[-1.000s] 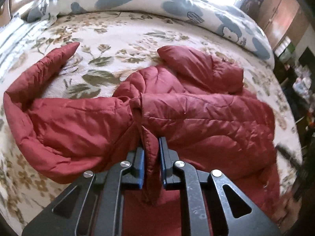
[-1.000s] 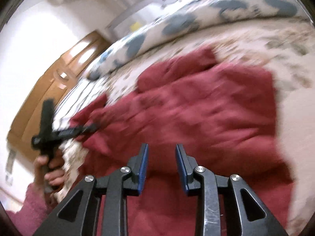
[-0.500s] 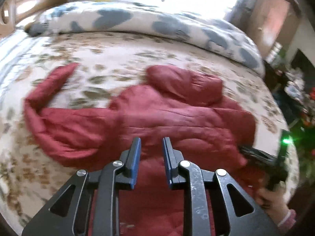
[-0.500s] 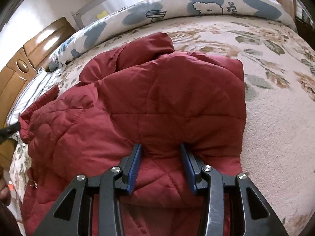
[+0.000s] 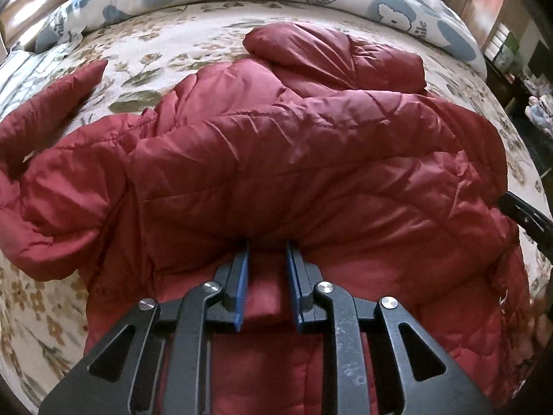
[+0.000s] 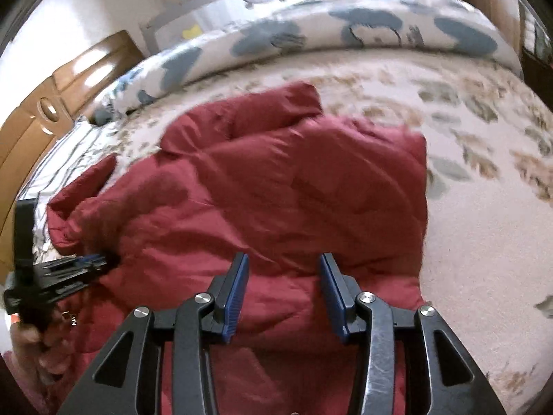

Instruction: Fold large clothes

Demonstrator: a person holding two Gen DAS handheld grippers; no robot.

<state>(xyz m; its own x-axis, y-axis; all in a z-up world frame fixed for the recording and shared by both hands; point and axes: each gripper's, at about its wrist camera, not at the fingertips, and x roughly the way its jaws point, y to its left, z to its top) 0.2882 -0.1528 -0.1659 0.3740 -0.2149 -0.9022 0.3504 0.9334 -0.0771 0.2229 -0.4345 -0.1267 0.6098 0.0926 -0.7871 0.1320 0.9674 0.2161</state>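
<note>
Broadly, we see a bed (image 5: 193, 48) under a floral cover, with a blue-and-white patterned duvet (image 5: 397, 3) rolled along its far edge toward 12 o'clock. On the cover lies the task's garment, a dark red quilted jacket (image 5: 311, 159), bunched and partly folded over itself; one sleeve (image 5: 52, 103) trails out toward 10 o'clock in the left wrist view. A wooden headboard (image 6: 52, 103) stands at 10 o'clock in the right wrist view. Our left gripper (image 5: 266, 245) sits at 6 o'clock, jaws slightly parted, tips pushed under a puffed fold; we cannot tell whether the pads pinch it. Our right gripper (image 6: 283, 259) is released over the jacket, jaws apart and clear of the fabric. A hand (image 6: 31, 342) holds the left tool at 8 o'clock there.
</note>
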